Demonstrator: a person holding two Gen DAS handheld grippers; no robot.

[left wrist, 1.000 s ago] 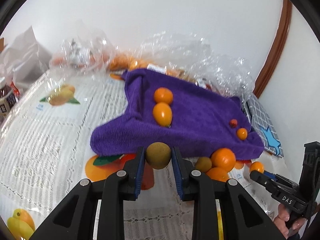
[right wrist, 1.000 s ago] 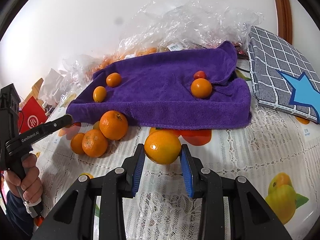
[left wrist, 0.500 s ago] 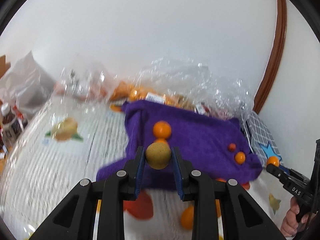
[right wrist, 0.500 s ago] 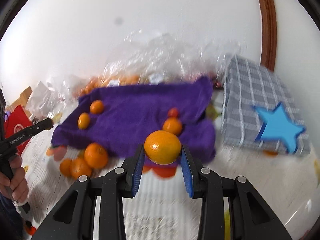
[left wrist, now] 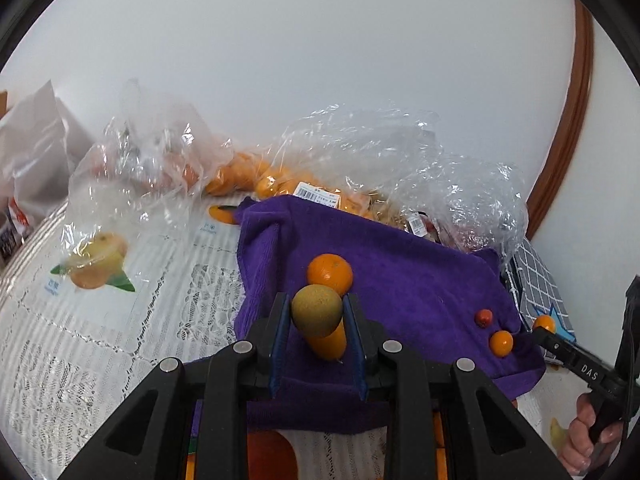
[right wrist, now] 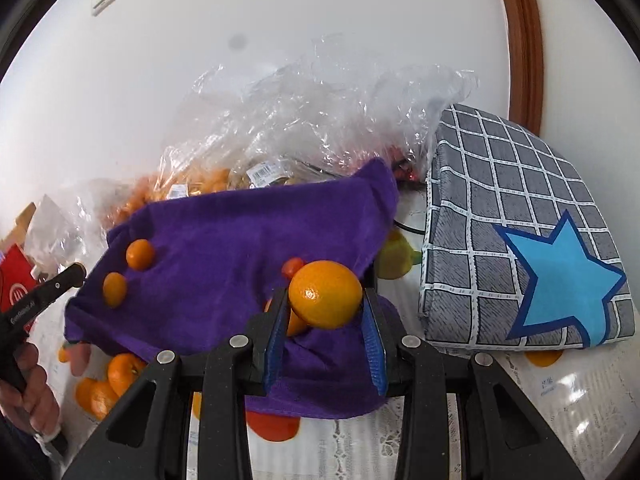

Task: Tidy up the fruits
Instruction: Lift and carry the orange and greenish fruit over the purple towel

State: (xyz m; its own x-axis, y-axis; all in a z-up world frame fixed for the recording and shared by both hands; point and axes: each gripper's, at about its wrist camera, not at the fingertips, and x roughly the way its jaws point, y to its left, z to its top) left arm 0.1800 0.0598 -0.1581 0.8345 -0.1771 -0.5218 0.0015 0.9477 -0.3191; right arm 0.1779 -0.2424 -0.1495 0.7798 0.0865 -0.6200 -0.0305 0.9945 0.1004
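Left wrist view: the left gripper (left wrist: pixel 317 312) has its jaws closed narrow on a brownish-green round fruit (left wrist: pixel 317 310), which sits between the blue pads (left wrist: pixel 279 332) near their tips, bulging above them. Behind it lies the purple towel (left wrist: pixel 400 276), spread over the lace tablecloth (left wrist: pixel 100 320). On the towel, 1 mandarin (left wrist: pixel 330 273) shows just beyond the held fruit and 1 elongated orange fruit (left wrist: pixel 329 343) shows below it, between the jaws in the picture but lying on the cloth. Toward the towel's right edge sit 1 small red fruit (left wrist: pixel 484 317) and 1 small orange fruit (left wrist: pixel 501 343), close together.

Right wrist view: the right gripper (right wrist: pixel 325 316) clamps a large orange (right wrist: pixel 325 294) between its blue pads (right wrist: pixel 372 340), the fruit filling the gap and rising above the fingertips, held over the near right part of the purple towel. 2 small orange fruits (right wrist: pixel 140 254) lie on the towel's left part. Loose mandarins (right wrist: pixel 122 368) rest on the tablecloth below the towel's left edge. A grey checked cushion with a blue star (right wrist: pixel 540 248) lies right of the towel, and crumpled clear plastic bags (right wrist: pixel 320 120) pile up behind it against the wall.
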